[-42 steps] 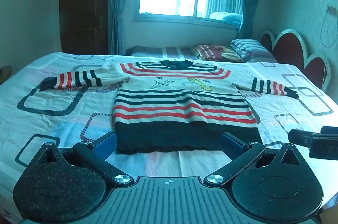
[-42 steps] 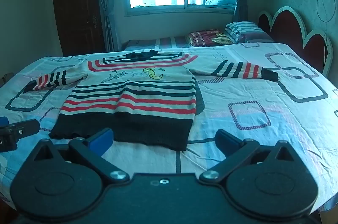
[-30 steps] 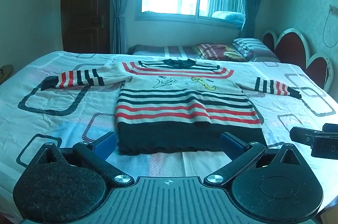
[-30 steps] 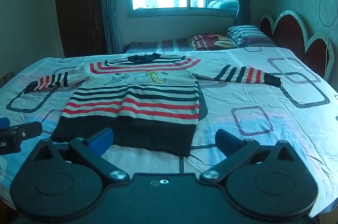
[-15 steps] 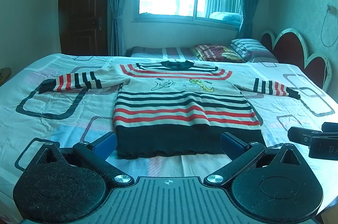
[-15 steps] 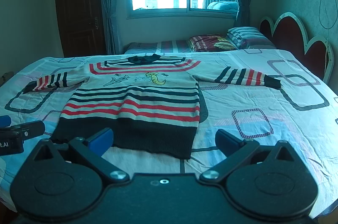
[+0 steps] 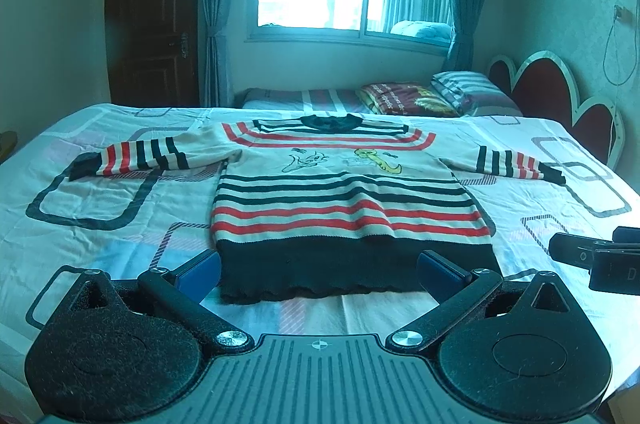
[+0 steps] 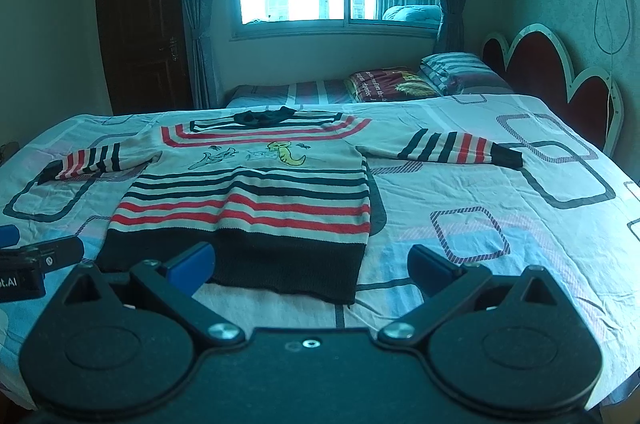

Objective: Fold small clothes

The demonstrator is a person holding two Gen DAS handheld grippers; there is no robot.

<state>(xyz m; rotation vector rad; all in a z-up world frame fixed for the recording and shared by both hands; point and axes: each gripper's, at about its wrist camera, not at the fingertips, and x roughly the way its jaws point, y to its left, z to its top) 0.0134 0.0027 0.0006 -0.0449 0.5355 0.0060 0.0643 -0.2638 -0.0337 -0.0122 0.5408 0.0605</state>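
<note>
— Hardly anything has moved since a second ago: both cameras have only drifted a touch, and the sweater sits where it sat.

— Start big, then. What carries it all?

— The bed [image 7: 120, 208], its patterned sheet running out to the headboard [image 8: 560, 72] at two o'clock and the pillows [image 7: 460, 92] at one o'clock. Dead ahead at twelve o'clock lies the striped sweater [image 7: 344, 200], front up, flat, collar far, dark hem nearest the grippers.

— Why spread like that?

— My guess is that it has been laid out for folding: body smoothed, left sleeve [image 7: 132, 156] stretched toward ten o'clock, right sleeve [image 8: 460, 146] toward two o'clock, so each edge can be reached cleanly.

— And the tools?

— The left gripper [image 7: 318, 266] hovers just short of the hem, jaws wide apart, nothing between them. The right gripper [image 8: 310, 262] does likewise, its left finger over the hem's near edge, jaws equally spread and empty. Each shows at the other's margin, side by side.

— So folding hasn't begun?

— Seemingly not. Open jaws facing the hem suggest a first pinch at the bottom corners or a sleeve.
</note>
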